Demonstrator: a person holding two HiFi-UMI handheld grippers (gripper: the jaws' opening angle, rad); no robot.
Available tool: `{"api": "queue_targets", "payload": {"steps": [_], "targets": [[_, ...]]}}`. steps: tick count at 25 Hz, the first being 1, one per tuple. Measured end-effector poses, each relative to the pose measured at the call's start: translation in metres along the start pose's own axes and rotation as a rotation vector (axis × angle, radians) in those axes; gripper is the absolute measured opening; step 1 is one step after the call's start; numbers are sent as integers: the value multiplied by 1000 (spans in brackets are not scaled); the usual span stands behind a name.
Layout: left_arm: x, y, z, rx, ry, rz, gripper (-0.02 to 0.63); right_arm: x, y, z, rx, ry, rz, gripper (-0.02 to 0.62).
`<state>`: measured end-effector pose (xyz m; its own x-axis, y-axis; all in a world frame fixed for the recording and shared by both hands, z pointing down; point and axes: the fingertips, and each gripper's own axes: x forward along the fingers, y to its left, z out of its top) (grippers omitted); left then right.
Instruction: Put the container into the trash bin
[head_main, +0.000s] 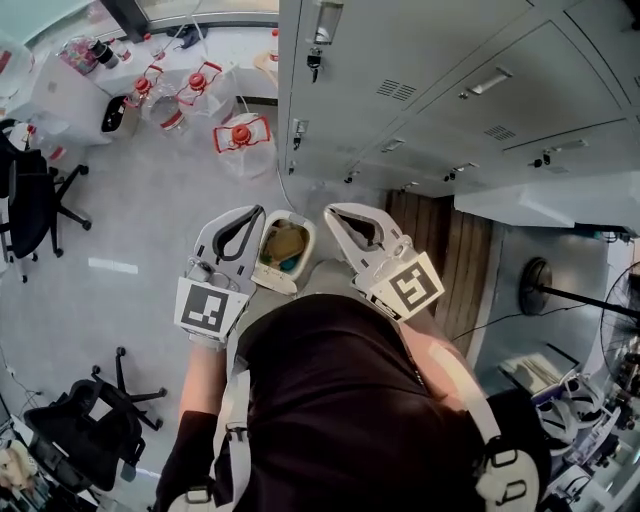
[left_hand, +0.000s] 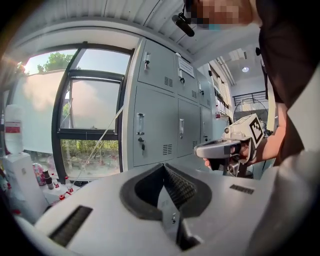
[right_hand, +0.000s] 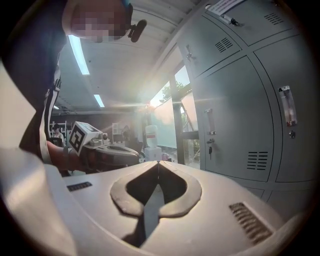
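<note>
1. Black shirt (head_main: 330, 400) on the person is filling the bottom of the head view.
2. Just ahead, the left gripper (head_main: 258, 210) is pointing forward with its jaws pressed together and nothing between them. The right gripper (head_main: 331, 211) is doing the same beside it, also closed and empty.
3. Between the two, down on the grey floor (head_main: 150, 220), the white trash bin (head_main: 309, 243) is standing open. What looks like the container (head_main: 283, 243), tan, is lying inside it.
4. Further off, clear jugs (head_main: 240, 135) with red handles are sitting on the floor, and grey lockers (head_main: 430, 80) are lining the right.
</note>
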<state>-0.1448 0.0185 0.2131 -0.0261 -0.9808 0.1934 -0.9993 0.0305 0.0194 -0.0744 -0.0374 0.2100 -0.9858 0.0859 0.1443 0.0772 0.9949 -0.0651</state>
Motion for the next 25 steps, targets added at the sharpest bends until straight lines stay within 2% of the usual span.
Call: {"api": "queue_targets", "payload": {"steps": [6,11,25], "targets": [[-7,0,19,37,-47,52,9,1,2,19,-32,-38,15,15],[-18,3,29,35,-78,90,9,3,7,37,-84,-88,10,15],[-29,8,34,35,-98,105,9,6,19,48,-123,-111,-21,15]]}}
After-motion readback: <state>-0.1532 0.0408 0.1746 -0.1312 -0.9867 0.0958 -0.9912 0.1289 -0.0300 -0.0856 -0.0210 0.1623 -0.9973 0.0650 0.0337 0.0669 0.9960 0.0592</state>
